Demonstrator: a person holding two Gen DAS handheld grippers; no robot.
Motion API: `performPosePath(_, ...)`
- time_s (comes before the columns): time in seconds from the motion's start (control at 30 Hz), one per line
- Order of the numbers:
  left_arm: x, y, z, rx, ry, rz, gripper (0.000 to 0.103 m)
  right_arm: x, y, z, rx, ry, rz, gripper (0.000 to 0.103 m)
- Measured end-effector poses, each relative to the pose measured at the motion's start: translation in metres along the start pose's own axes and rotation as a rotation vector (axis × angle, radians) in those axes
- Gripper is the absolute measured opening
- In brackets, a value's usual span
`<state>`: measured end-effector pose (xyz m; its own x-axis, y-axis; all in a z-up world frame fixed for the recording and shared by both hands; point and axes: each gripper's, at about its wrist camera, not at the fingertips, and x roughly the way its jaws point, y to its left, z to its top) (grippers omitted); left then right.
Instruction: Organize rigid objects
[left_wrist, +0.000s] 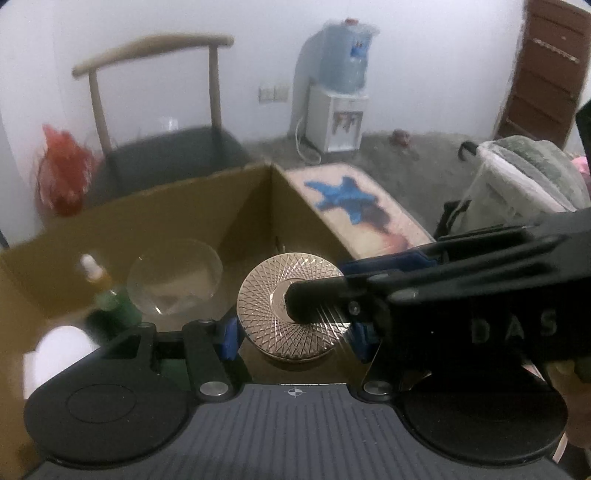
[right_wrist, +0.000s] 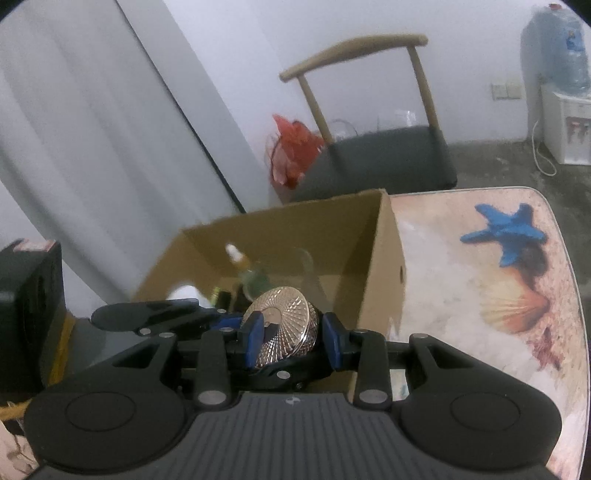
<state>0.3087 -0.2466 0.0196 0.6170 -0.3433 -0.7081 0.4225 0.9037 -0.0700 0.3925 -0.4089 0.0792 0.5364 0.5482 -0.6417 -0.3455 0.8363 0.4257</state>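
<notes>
1. The round metal disc (left_wrist: 291, 304), silver with an engraved crisscross pattern, sits over the open cardboard box (left_wrist: 207, 210), gripped from two sides at once.
2. The left gripper (left_wrist: 293, 338) has its blue-padded jaws set against the disc's left and right edges, clamped on it; the disc fills the gap between them.
3. The right gripper (right_wrist: 291, 338) comes in across the left wrist view from the right, one of its fingers (left_wrist: 314, 297) lying over the disc's centre.
4. In the right wrist view the disc (right_wrist: 284, 325) stands tilted between this gripper's jaws, one blue pad across its face and the other behind its far side, closed onto it.
5. Inside the box lie a clear glass lid (left_wrist: 175, 280), a dropper bottle (left_wrist: 98, 273) with a white cap, a green bottle (left_wrist: 114, 308) and a white object (left_wrist: 61, 349), all blurred.
6. The box stands on a table (right_wrist: 461, 266) printed with a blue starfish and shells.
</notes>
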Motion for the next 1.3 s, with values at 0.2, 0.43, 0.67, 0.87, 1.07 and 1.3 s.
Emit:
performPosePath(0.2, 0.016, 0.006, -0.001, -0.035, 0.053, -0.014, 0.056, 0.004, -0.009, 0.004, 0.014, -0.007, 0.011, 0.038)
performPosePath(0.43, 0.029, 0.011, 0.006, -0.089, 0.085, 0.017, 0.056, -0.013, -0.022, 0.007, 0.05, -0.07, 0.035, 0.038)
performPosePath(0.67, 0.033, 0.016, 0.01, -0.139, 0.14, 0.021, 0.057, -0.021, -0.022, 0.002, 0.035, -0.097, 0.021, 0.038)
performPosePath(0.87, 0.029, 0.014, 0.01, -0.137, 0.119, 0.043, 0.065, -0.03, -0.023, -0.002, 0.039, -0.117, 0.021, 0.038)
performPosePath(1.07, 0.019, 0.014, 0.007, -0.137, 0.086, 0.033, 0.074, -0.042, -0.022, -0.008, 0.046, -0.142, 0.022, 0.038)
performPosePath(1.3, -0.048, 0.004, -0.005, -0.082, -0.086, 0.003, 0.09, -0.093, -0.014, -0.028, 0.086, -0.264, 0.068, 0.038)
